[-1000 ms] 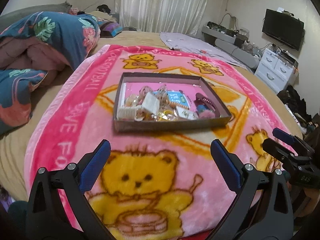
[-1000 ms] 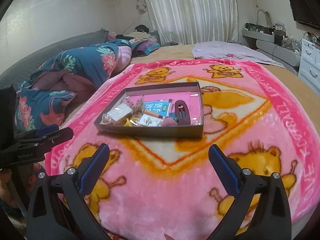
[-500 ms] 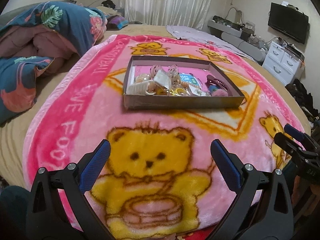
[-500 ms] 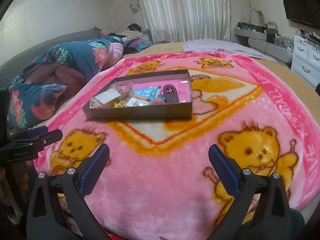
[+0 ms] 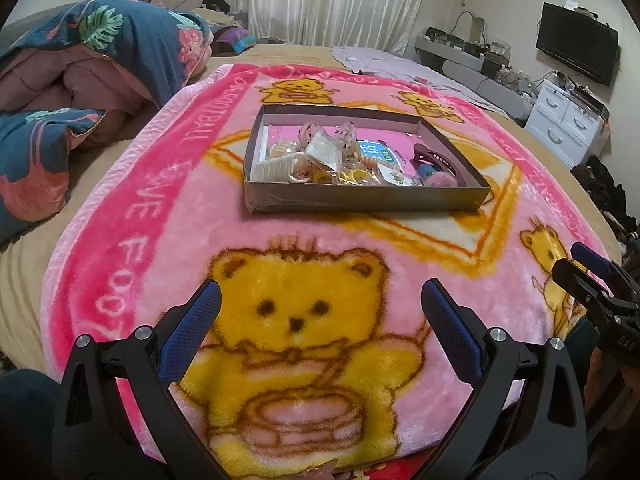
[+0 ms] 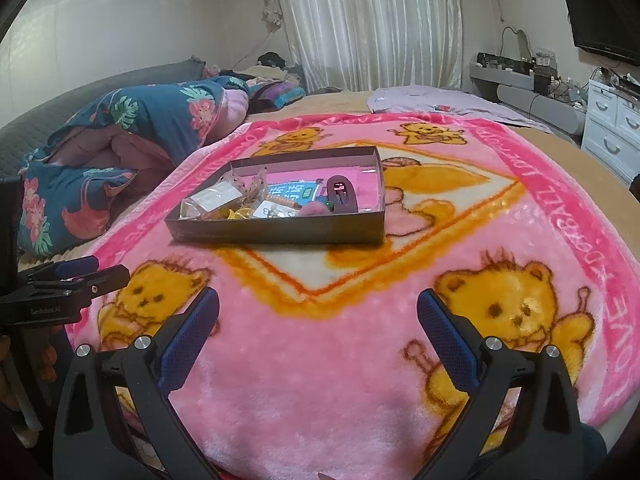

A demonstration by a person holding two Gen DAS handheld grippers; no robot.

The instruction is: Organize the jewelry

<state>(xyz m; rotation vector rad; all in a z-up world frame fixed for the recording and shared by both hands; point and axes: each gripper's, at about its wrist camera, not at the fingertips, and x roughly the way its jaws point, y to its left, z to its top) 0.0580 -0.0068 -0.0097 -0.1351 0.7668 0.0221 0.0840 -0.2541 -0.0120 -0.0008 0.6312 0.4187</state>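
on plush blanket (image 5: 168, 220), rectangular cardboard tray (image 5: 360, 200)

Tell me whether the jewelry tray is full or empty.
Partly full. The tray holds a jumble of small items crowded toward its near wall, while the pink floor by the far wall lies bare.

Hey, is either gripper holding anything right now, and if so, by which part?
Nothing is held. The left gripper and right gripper are both open and empty above the pink blanket, short of the jewelry tray.
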